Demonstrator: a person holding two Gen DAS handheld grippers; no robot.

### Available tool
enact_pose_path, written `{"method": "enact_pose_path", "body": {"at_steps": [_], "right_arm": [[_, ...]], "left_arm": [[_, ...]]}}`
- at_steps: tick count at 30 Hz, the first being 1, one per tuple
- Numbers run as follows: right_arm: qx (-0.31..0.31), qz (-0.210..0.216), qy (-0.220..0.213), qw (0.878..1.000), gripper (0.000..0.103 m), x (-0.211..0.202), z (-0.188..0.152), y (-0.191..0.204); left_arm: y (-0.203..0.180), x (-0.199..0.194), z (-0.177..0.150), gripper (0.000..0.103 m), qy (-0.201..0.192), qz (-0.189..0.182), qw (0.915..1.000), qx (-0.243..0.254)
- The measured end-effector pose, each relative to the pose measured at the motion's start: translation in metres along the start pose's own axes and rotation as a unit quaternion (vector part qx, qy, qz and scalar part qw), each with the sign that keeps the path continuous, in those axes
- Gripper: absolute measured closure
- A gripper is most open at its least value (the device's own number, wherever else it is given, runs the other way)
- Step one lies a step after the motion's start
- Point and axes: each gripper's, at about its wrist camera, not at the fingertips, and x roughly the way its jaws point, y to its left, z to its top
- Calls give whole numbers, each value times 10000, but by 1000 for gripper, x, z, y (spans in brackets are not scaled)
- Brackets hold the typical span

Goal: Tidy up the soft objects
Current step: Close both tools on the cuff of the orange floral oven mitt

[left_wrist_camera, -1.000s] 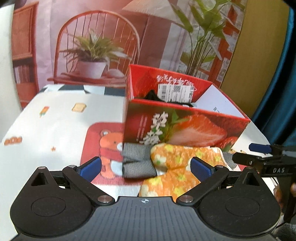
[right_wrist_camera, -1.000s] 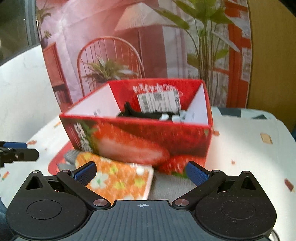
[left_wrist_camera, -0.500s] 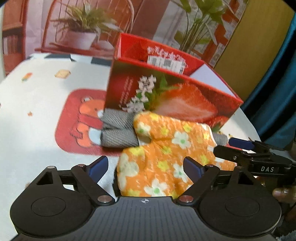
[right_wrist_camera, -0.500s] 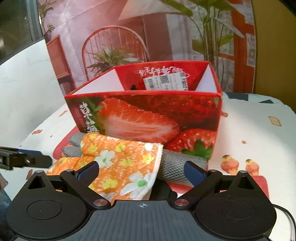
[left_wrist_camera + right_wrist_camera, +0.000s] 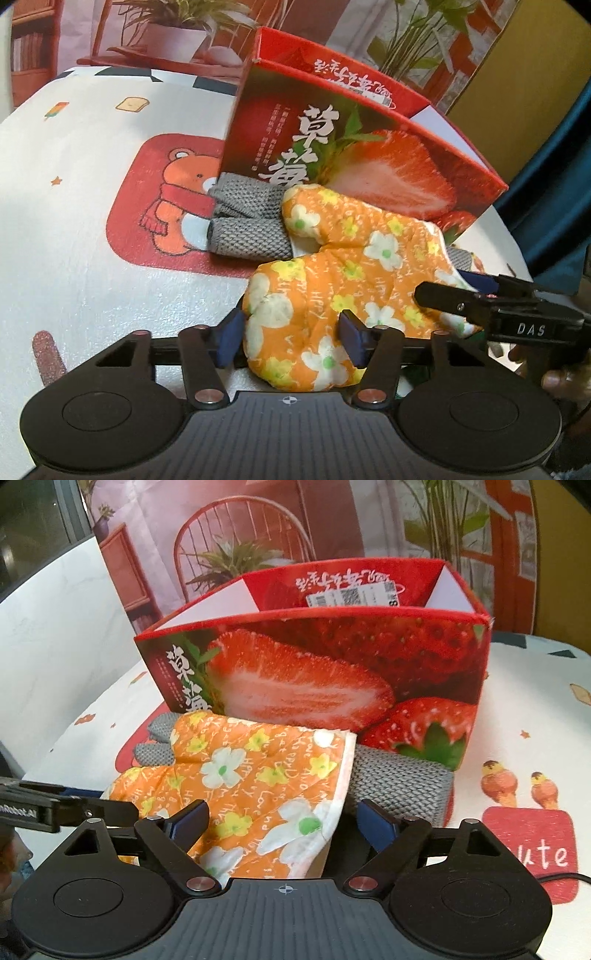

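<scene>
An orange flowered oven mitt [image 5: 343,280] lies on a grey knitted glove [image 5: 247,225] in front of the red strawberry box [image 5: 369,162]. My left gripper [image 5: 290,336] is closing around the mitt's rounded finger end. Its blue pads sit at the mitt's sides, and the fabric is not squeezed. My right gripper [image 5: 282,821] is wide and closing, with the mitt's [image 5: 240,771] white-edged cuff between its fingers and the grey glove [image 5: 399,779] behind. Each gripper shows at the edge of the other's view: the right [image 5: 458,290] and the left [image 5: 66,805].
The open-topped box [image 5: 332,657] stands right behind the gloves, its inside mostly hidden. The table [image 5: 92,258] has a white cloth with cartoon prints and a red bear patch [image 5: 166,206]. A printed backdrop with a chair and plants stands behind.
Both grippers have come down and forward onto the mitt, which now lies between their fingers. The left jaws have narrowed a lot, the right ones slightly.
</scene>
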Motion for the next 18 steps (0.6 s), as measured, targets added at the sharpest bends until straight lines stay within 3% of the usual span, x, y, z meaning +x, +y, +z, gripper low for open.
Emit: {"method": "enact_pose_path", "body": {"at_steps": [6,14,16,18], "right_arm": [[136,115,154,9997,20,10,1,-2],[-26,130,30,9999,36,2,6,6],[-75,123,-44,9999,42,-4,7,6],[-166,97,-107,9998,51,-11,10,7]], "left_arm": [[0,2,-1,47,32,35,10000,76],[-1,1,-2,47,28,-45,10000,70],[-1,-1,-2,51,-5,-22,10000,74],[-2,-2,-1,65,-28,46,9999,105]]}}
